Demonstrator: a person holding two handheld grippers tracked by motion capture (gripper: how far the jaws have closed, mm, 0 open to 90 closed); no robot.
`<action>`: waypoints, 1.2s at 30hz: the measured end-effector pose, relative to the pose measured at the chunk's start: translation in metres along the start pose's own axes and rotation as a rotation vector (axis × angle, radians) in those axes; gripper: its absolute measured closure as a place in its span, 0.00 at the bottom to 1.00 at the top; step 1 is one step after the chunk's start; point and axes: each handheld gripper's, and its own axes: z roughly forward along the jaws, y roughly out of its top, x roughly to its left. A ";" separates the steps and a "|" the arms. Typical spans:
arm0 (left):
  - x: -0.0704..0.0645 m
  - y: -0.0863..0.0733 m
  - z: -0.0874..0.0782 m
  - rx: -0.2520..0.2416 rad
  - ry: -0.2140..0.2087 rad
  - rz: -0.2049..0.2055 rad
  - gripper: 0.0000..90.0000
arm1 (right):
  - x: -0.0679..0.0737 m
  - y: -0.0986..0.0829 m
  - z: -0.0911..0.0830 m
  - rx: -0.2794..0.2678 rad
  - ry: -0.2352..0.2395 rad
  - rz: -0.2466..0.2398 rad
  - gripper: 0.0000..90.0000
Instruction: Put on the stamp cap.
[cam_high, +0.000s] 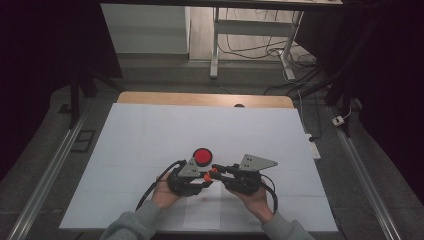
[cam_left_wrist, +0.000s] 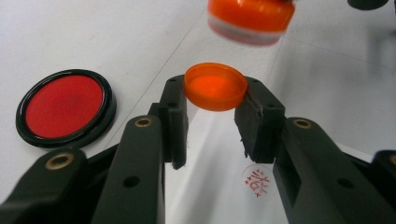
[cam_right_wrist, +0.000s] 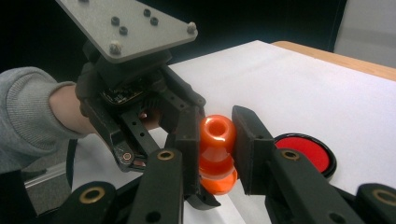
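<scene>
While both press shut, left tool (cam_left_wrist: 210, 119) clamps orange cap (cam_left_wrist: 215, 87), right tool (cam_right_wrist: 215, 149) clamps orange stamp (cam_right_wrist: 216, 151).

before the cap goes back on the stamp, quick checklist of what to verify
1. Orange cap clamped between the left gripper jaws: ok.
2. Orange stamp held by the right gripper: ok.
3. Cap's hollow side faces the stamp's base: ok, the opening points up toward it.
4. Cap and stamp lined up: not ok, the stamp sits off to one side and apart from the cap.
5. Red ink pad out of the path: ok, it lies open on the white sheet beside the grippers.
6. Print on the sheet dry: cannot tell.
</scene>
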 end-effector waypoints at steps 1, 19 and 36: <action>0.000 0.000 0.000 -0.001 -0.001 -0.002 0.71 | 0.000 0.000 0.001 0.003 0.002 0.000 0.80; -0.003 0.001 -0.005 -0.012 -0.010 0.017 0.71 | 0.000 -0.007 0.008 0.032 0.005 0.003 0.80; -0.004 0.003 -0.008 -0.018 -0.011 0.022 0.72 | 0.000 -0.008 0.010 0.036 0.008 0.003 0.80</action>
